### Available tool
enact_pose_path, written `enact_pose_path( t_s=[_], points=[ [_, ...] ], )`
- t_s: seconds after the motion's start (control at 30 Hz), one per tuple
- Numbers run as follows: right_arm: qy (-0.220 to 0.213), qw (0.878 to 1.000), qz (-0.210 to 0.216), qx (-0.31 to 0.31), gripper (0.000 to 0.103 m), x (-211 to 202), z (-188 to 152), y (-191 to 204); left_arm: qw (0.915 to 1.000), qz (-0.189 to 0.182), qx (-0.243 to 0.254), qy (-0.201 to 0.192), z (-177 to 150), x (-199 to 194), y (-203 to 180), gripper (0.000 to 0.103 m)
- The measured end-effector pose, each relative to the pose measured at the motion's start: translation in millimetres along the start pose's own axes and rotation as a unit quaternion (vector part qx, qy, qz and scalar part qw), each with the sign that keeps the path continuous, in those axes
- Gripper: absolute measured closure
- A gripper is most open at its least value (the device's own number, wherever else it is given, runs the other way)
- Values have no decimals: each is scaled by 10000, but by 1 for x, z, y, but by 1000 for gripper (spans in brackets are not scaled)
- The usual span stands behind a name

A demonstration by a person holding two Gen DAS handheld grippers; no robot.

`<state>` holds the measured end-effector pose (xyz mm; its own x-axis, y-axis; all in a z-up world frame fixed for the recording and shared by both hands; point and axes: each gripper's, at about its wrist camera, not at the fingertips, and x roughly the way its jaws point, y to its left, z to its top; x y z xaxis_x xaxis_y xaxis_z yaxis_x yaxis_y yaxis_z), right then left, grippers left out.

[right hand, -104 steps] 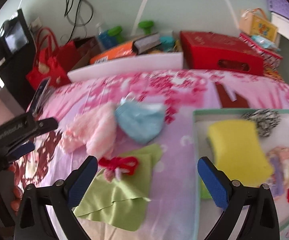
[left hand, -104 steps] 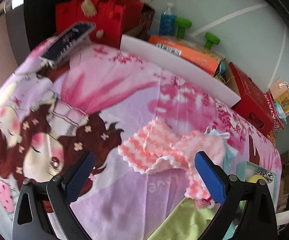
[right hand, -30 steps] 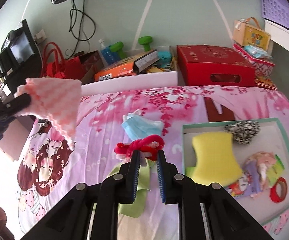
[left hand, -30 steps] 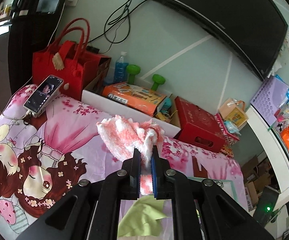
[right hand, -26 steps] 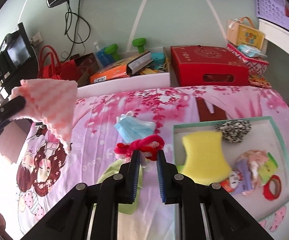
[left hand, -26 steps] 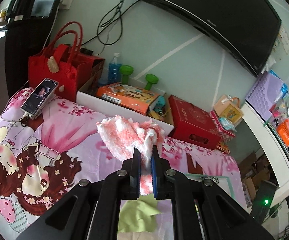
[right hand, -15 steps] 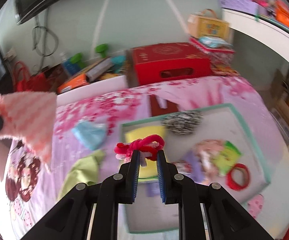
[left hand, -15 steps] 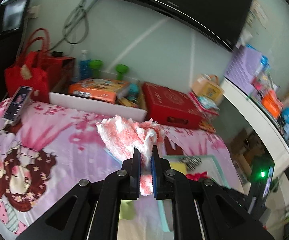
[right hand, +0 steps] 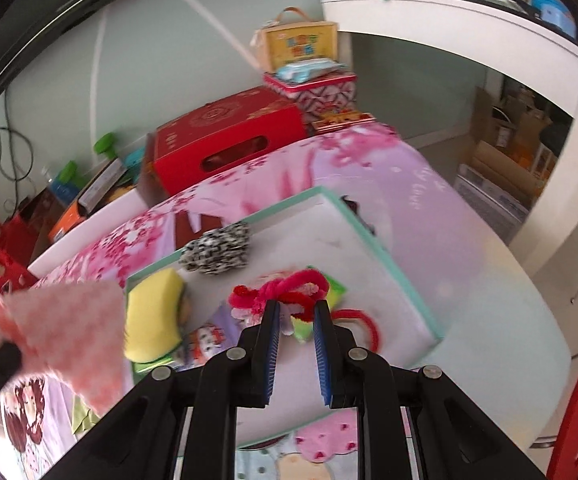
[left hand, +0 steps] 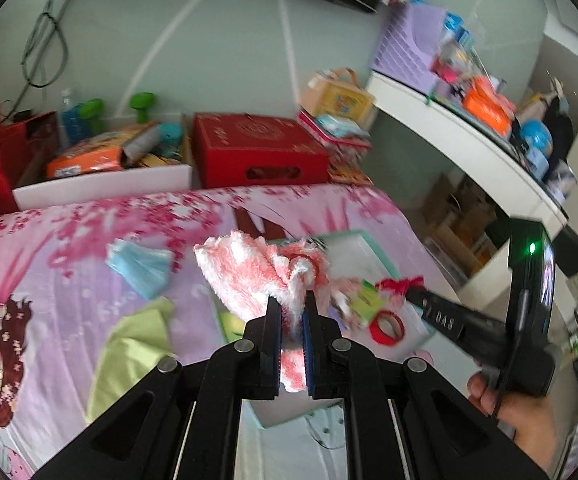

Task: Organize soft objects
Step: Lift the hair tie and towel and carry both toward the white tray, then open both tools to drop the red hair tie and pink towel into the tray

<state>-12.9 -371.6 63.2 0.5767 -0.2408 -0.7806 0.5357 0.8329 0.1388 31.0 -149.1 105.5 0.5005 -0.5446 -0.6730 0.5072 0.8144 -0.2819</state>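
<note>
My left claw (left hand: 292, 314) is clamped on the pink-and-white fluffy cloth (left hand: 255, 276). I have it pinched by a bunched fold, so most of it stands up and flops over the jaw tips instead of dragging on the bed; that keeps it clear of whatever lies below while I carry it.

My right claw (right hand: 295, 320) is clamped on a red fuzzy pipe-cleaner bow (right hand: 279, 294), caught near its knot, which I judge is the only firm part of it. Both loads hang over the teal-rimmed tray (right hand: 385, 254) at the bed's right-hand side, which reads to me as the collecting place, since soft items already sit in it. A yellow sponge (right hand: 151, 314) lies by its left rim, a black-and-white scrunchie (right hand: 217, 250) toward its far-left corner, and a red ring (right hand: 363, 328) and some small patterned pieces lie just beyond my right jaws.

The tray's far-right part looks bare, so I would drop there to avoid piling.

Outside the tray, on the pink printed bedspread (left hand: 89, 224), a blue face mask (left hand: 141, 264) and a green cloth (left hand: 131, 354) lie toward the left, not yet gathered. Boxes crowd the bed's far edge.
</note>
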Motion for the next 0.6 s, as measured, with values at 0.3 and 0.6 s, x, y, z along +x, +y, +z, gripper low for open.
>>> enact_pose_path(
  t_s=[0.3,0.6],
  points=[
    [156,9997,-16,179,85,9,-1,-21,9984,-22,239,507,-19,33,-25,94],
    [724,9972,-62,-155,85,38,-15,-10,9909,319,96,1305,-43,82,-12,94]
  ],
)
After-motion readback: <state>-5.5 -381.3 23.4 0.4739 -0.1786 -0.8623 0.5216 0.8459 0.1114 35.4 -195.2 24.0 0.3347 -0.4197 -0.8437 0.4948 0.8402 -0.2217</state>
